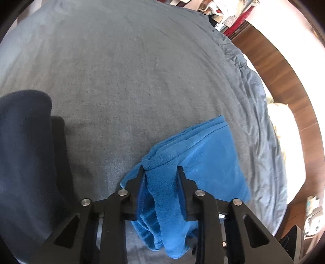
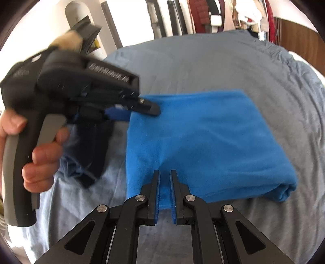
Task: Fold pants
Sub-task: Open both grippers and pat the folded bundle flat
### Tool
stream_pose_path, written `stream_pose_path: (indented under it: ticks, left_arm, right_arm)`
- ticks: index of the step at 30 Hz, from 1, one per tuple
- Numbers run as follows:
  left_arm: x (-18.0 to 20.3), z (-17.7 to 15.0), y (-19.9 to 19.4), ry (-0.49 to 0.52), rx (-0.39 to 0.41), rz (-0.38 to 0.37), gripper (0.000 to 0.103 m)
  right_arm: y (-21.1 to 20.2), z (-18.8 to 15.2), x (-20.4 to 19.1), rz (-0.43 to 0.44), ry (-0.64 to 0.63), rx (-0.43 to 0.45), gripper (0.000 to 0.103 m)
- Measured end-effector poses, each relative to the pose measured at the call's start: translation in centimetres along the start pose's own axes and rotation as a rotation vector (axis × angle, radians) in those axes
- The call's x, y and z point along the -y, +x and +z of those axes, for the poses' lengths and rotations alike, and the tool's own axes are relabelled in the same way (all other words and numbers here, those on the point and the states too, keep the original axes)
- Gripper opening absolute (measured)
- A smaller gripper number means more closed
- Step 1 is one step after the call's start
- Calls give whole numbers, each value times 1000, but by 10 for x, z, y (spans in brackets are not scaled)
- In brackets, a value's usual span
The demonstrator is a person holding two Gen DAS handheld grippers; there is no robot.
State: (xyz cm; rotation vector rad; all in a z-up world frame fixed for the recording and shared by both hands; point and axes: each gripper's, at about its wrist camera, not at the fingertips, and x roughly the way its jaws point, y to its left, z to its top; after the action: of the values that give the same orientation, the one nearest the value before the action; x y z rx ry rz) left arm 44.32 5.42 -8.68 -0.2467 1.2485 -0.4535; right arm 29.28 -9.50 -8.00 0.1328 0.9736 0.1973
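Observation:
The blue fleece pants (image 2: 203, 142) lie folded into a thick rectangle on the grey bed sheet (image 2: 203, 61). My right gripper (image 2: 165, 173) sits at their near edge, its jaws almost together with a thin fold of blue fabric pinched between them. In the left wrist view my left gripper (image 1: 160, 169) is shut on a bunched corner of the pants (image 1: 203, 154), and fabric hangs down between its fingers. From the right wrist view the left gripper (image 2: 154, 108), held by a hand (image 2: 40, 154), has its tip at the far left corner of the pants.
A dark navy garment (image 1: 24, 142) lies on the sheet to the left, also under the left gripper (image 2: 87, 162). The bed's right edge drops to a wooden floor (image 1: 284, 81). A white pillow (image 1: 288, 142) lies there. Hanging clothes and clutter (image 2: 213, 16) stand beyond the bed.

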Motion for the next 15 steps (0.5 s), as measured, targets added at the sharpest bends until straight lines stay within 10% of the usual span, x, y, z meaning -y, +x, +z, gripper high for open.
stream_pose_path:
  ticks: [11,15]
  left_arm:
    - [10,-13,-29,-7,85,186,43]
    - [35,-31,-75,31,238,300,66]
  right_arm:
    - [-1,-11,1,120,10,-113,11]
    - [-43,1,14,118,-35,-62,51]
